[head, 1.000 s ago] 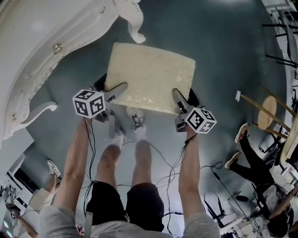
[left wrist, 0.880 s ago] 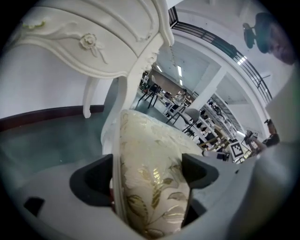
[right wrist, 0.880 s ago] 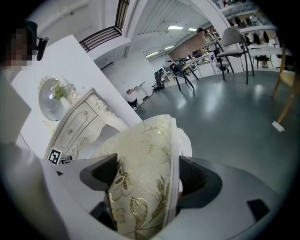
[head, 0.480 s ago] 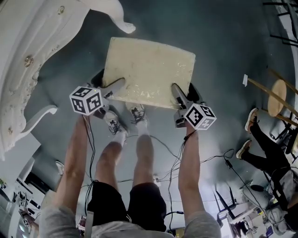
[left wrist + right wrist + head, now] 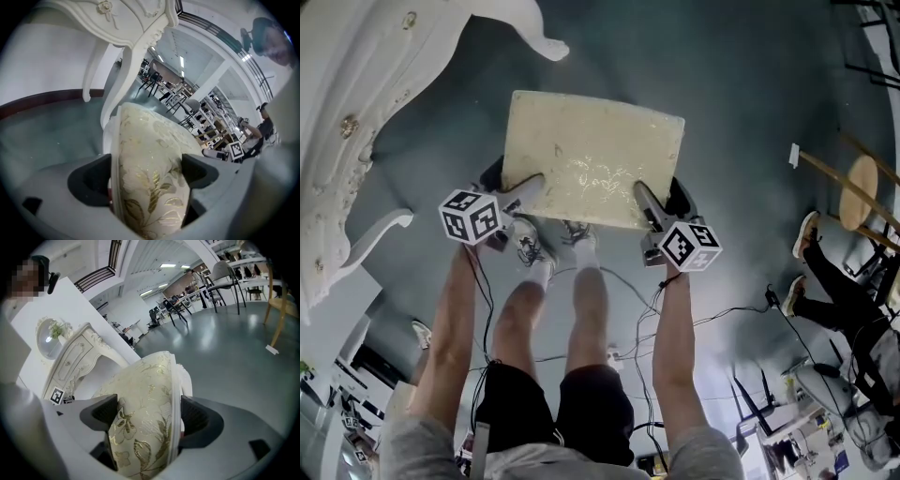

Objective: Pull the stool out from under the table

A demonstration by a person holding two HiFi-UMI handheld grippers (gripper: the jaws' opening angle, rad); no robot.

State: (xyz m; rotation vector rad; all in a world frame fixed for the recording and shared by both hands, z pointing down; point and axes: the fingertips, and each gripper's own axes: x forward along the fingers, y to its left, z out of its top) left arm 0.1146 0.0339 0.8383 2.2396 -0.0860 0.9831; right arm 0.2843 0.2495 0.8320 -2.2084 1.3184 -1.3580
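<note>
My left gripper (image 5: 525,190) and my right gripper (image 5: 645,202) are both clenched on the near edge of the rectangular stool with a cream, gold-flowered fabric seat (image 5: 592,155), one close to each near corner. In each gripper view the padded edge fills the gap between the jaws, one jaw above the cushion and one below the white rim.

I judge that the cushion is soft and gives under the jaws, so the fabric alone can slip or wrinkle; the rim under it looks stiff and is the better part to hold. The stool is probably not heavy, but its legs can catch on the smooth grey-green floor (image 5: 750,112) — a low, even pull with both sides together seems safest.

The seat is pale and a little shiny, with a raised leaf pattern and thin piping along the edge. It stands on the floor just in front of my shoes, and in the head view it lies clear of the white carved table (image 5: 356,122) — only the table's curved leg is near its far left corner.
</note>
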